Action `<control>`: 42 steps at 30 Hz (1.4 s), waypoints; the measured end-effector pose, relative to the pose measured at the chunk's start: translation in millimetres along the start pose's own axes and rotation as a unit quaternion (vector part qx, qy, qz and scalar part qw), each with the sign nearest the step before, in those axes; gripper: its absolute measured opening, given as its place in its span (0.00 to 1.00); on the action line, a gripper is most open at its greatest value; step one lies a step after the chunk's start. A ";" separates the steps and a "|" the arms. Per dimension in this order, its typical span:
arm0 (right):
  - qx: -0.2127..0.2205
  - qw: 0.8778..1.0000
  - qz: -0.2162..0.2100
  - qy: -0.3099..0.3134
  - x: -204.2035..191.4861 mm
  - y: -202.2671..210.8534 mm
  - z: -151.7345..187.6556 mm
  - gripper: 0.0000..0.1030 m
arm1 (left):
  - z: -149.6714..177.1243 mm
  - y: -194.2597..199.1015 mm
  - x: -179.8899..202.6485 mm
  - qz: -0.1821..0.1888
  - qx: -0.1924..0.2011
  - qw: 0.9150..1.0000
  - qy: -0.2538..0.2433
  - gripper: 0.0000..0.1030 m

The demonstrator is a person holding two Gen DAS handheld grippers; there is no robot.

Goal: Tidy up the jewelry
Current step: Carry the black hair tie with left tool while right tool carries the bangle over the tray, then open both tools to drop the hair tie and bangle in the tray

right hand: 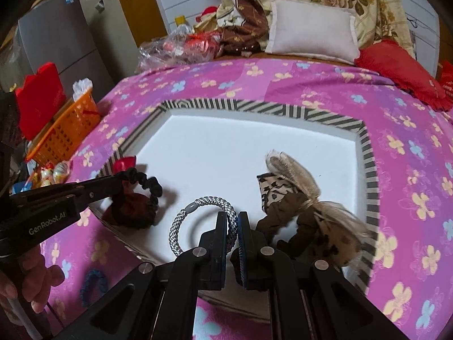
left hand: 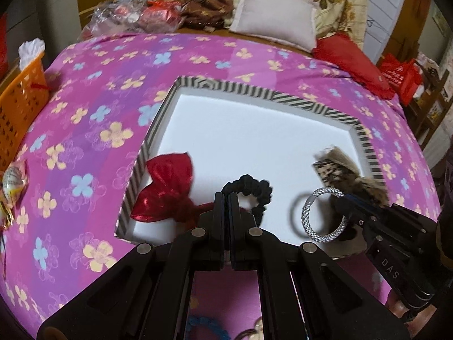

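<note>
A shallow white box with a striped rim lies on the pink flowered bedspread. My left gripper is shut on a black scrunchie, which hangs just above the box's near left part. Beside it in the box lies a shiny red bow. My right gripper is shut on a silver braided hair tie over the box's near edge. A leopard-print bow with fur lies at the box's right.
A blue hair tie lies on the bedspread in front of the box. An orange basket stands at the bed's left edge, with wrapped sweets near it. A white pillow, a red cushion and piled clothes line the far side.
</note>
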State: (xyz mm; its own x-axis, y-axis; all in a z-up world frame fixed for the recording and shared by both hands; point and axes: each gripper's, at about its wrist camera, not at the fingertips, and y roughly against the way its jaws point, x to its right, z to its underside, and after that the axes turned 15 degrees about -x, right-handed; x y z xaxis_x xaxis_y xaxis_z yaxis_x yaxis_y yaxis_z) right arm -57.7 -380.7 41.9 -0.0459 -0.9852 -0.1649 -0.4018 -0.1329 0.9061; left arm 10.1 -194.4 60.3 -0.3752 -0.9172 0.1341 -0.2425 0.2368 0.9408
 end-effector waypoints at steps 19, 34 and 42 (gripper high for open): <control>-0.004 1.000 0.010 0.002 -2.3 -1.4 7.7 0.34 | 13.7 -11.1 -10.8 -0.012 -0.014 1.000 0.012 0.45; 0.029 0.999 -0.015 0.003 -13.2 70.8 82.6 0.39 | 79.3 58.9 -20.0 -0.033 0.041 0.999 0.009 0.50; 0.014 1.000 -0.025 -0.009 -19.7 67.6 135.8 0.39 | 144.2 66.3 -26.9 -0.054 0.039 0.997 0.031 0.50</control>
State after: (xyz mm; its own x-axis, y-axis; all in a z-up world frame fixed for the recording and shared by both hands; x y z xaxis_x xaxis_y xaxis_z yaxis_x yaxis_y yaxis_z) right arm -208.2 -355.7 53.5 -0.0420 -0.9751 -0.2176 -0.4293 -0.1790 0.8853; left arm -124.9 -107.8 74.2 -0.2875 -0.9563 0.0540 -0.3476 0.1567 0.9245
